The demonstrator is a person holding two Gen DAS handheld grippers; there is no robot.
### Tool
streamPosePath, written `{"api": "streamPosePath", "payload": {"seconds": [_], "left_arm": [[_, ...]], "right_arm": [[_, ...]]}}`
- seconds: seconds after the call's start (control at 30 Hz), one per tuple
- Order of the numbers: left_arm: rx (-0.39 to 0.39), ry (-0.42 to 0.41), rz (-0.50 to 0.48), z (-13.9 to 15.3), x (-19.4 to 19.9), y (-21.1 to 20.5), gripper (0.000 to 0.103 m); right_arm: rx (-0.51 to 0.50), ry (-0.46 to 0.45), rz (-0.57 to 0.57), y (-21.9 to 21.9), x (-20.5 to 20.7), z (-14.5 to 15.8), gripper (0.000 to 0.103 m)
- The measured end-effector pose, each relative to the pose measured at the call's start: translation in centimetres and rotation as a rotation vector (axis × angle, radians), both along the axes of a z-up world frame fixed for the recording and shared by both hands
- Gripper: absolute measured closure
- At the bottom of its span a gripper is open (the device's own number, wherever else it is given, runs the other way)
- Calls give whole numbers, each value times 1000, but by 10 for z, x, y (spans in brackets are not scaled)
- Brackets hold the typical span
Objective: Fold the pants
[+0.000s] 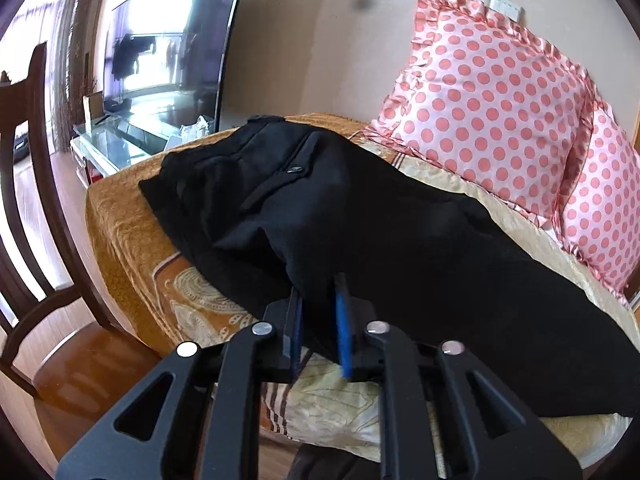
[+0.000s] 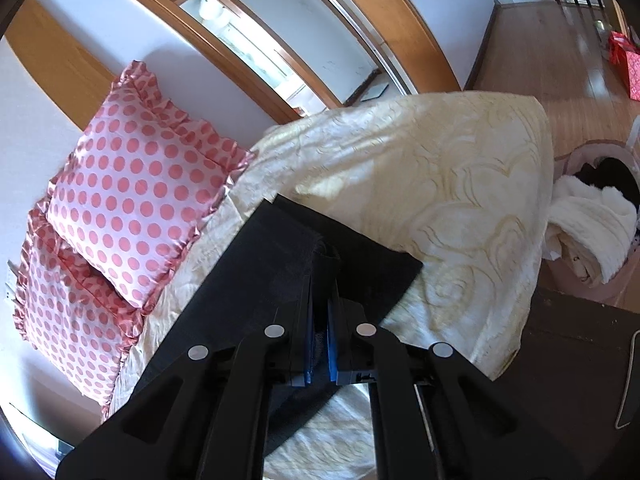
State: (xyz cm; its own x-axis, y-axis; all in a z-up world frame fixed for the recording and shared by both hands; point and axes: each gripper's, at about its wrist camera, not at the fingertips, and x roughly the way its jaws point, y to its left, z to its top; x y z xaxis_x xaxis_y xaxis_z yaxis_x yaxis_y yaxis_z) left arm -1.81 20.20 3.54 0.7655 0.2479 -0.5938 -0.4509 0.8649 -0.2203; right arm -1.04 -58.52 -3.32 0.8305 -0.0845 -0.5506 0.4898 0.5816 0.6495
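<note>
Black pants [image 1: 320,200] lie lengthwise on the bed, with the waistband and a buttoned back pocket [image 1: 294,168] at the far end. A fold of the near edge sits between the blue pads of my left gripper [image 1: 318,292], whose jaws stand a little apart and loose around the cloth. In the right wrist view the leg end of the pants [image 2: 260,260] rests flat on the cream bedspread [image 2: 440,168]. My right gripper [image 2: 321,284] is shut on a pinch of that black cloth near the hem.
Two pink polka-dot pillows [image 1: 492,100] [image 2: 132,168] lean on the wall beside the pants. A dark wooden chair [image 1: 32,220] and a TV [image 1: 168,40] stand past the bed's orange-covered corner [image 1: 132,220]. A basket of white laundry [image 2: 592,224] sits on the floor at the right.
</note>
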Motion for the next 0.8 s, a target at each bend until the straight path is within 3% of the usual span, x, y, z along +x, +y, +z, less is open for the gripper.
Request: {"api": "streamPosePath", "payload": {"seconds": [0.03, 0.1, 0.2, 0.3, 0.4, 0.5, 0.63, 0.8], "left_arm": [[-7, -3, 13, -1, -2, 3, 67], [-31, -14, 35, -1, -5, 12, 51], [-92, -57, 51, 4, -15, 32, 44], [-97, -115, 87, 12, -27, 46, 39], [-115, -156, 153, 18, -40, 72, 39], [-177, -132, 202, 21, -39, 106, 42], [-271, -64, 138, 15, -11, 139, 51], [-369, -38, 86, 7, 17, 152, 52]], "right_arm": [[0, 4, 0, 0, -1, -2, 97], [1, 10, 1, 0, 0, -3, 97], [-5, 16, 2, 0, 1, -3, 97], [-18, 21, 4, 1, 3, 0, 97], [-21, 28, 6, 1, 5, 0, 97], [-26, 37, 7, 2, 8, 0, 97], [-30, 45, 8, 2, 10, -1, 97], [-39, 53, 6, 4, 10, 0, 97]]}}
